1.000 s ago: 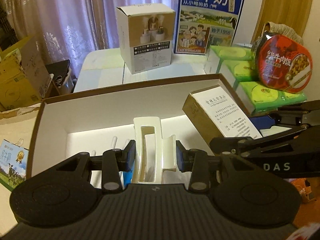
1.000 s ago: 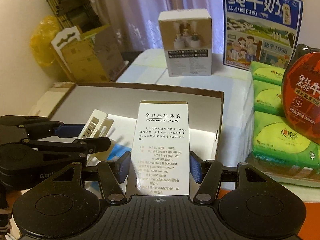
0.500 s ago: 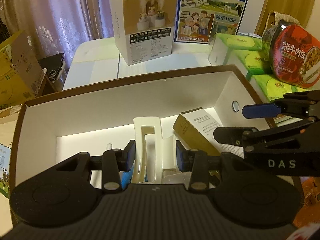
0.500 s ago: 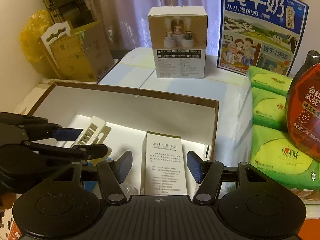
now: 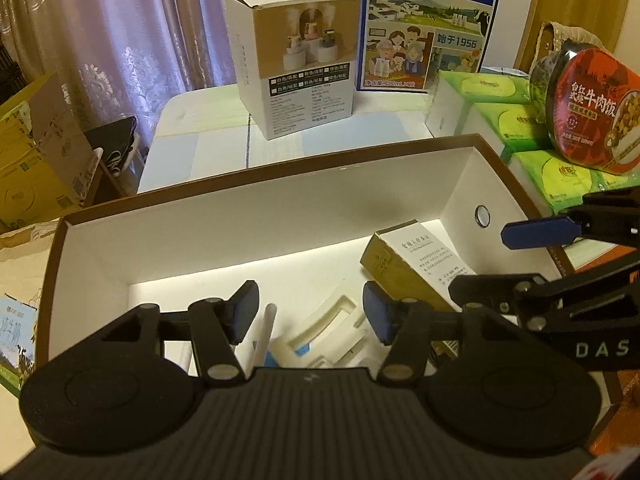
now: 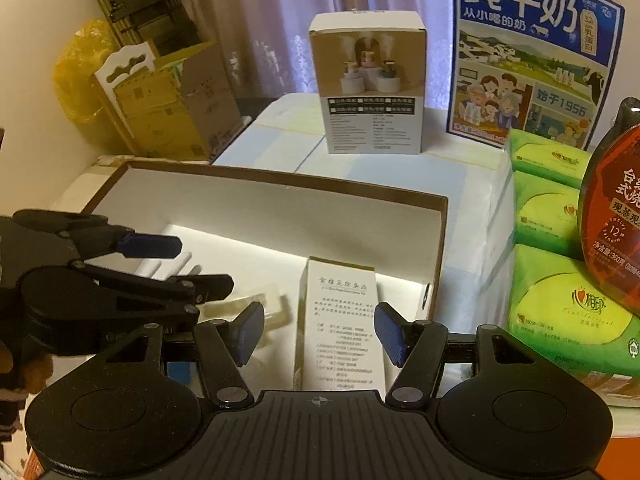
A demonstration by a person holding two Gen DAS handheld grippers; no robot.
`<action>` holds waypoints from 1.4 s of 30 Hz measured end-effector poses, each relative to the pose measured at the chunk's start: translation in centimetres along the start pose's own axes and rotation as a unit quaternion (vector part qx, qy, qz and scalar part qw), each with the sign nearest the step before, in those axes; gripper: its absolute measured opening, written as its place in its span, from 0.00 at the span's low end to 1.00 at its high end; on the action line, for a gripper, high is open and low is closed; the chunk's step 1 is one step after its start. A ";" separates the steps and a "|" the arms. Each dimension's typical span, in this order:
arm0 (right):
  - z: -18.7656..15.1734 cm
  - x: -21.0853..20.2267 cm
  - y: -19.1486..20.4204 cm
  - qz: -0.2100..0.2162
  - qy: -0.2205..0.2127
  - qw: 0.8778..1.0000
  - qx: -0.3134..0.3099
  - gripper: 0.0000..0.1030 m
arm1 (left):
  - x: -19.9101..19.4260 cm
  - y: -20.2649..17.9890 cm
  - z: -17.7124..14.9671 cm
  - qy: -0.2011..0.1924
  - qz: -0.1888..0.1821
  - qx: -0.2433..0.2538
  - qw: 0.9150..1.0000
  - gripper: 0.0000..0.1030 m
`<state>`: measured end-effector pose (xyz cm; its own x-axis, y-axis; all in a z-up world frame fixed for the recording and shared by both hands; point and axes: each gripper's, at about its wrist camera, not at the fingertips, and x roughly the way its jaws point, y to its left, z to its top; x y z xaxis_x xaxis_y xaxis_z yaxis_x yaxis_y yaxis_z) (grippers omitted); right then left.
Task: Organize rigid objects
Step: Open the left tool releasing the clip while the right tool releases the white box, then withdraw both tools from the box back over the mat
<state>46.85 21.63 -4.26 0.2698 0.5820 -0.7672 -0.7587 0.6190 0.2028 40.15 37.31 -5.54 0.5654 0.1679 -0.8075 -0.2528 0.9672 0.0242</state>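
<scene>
A brown-rimmed box [image 5: 280, 168] with a white inside takes up the middle of both views. My left gripper [image 5: 310, 308] hangs over its floor, jaws opening, nothing pressed between the pads. Just below it, a cream plastic piece [image 5: 332, 324] lies flat beside white sticks [image 5: 264, 332]. A small gold and white carton [image 5: 416, 264] rests at the box's right end. My right gripper [image 6: 320, 330] stands open above the carton [image 6: 340, 320], with a gap between pads and carton. The left gripper [image 6: 180, 268] shows at the left over the cream piece [image 6: 260, 308].
Behind the box [image 6: 280, 178] stand a white and tan humidifier carton [image 5: 296, 64] and a blue milk case [image 5: 428, 24]. Green tissue packs [image 5: 508, 120] and a red rice bowl [image 5: 596, 112] crowd the right. A yellow cardboard box [image 5: 36, 152] sits left.
The left gripper opened and let go of the cream piece, which now lies flat. The carton came down from the right gripper's hold to the box floor.
</scene>
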 end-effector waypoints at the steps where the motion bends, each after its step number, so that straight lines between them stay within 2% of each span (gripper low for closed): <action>1: -0.2 -0.1 0.1 0.002 0.000 1.000 -0.002 0.57 | -0.2 0.1 -0.1 0.000 0.000 -0.001 1.000 0.52; 17: -2.1 -3.7 1.2 0.019 -0.016 1.000 0.005 0.60 | -5.6 0.3 -2.0 -0.013 0.007 -0.024 1.000 0.52; 35: -5.0 -10.4 1.9 0.031 -0.063 0.997 0.044 0.60 | -12.9 -2.1 -5.3 -0.056 0.007 -0.032 0.998 0.52; 42: -7.0 -12.6 2.2 0.037 -0.066 0.996 0.052 0.60 | -15.3 -3.5 -7.4 -0.065 0.002 -0.036 0.997 0.52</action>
<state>37.61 11.96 1.54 0.2967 0.6876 -0.6628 -0.7160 0.6194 0.3221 26.56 29.99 2.38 0.6598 0.1988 -0.7247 -0.3082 0.9511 -0.0198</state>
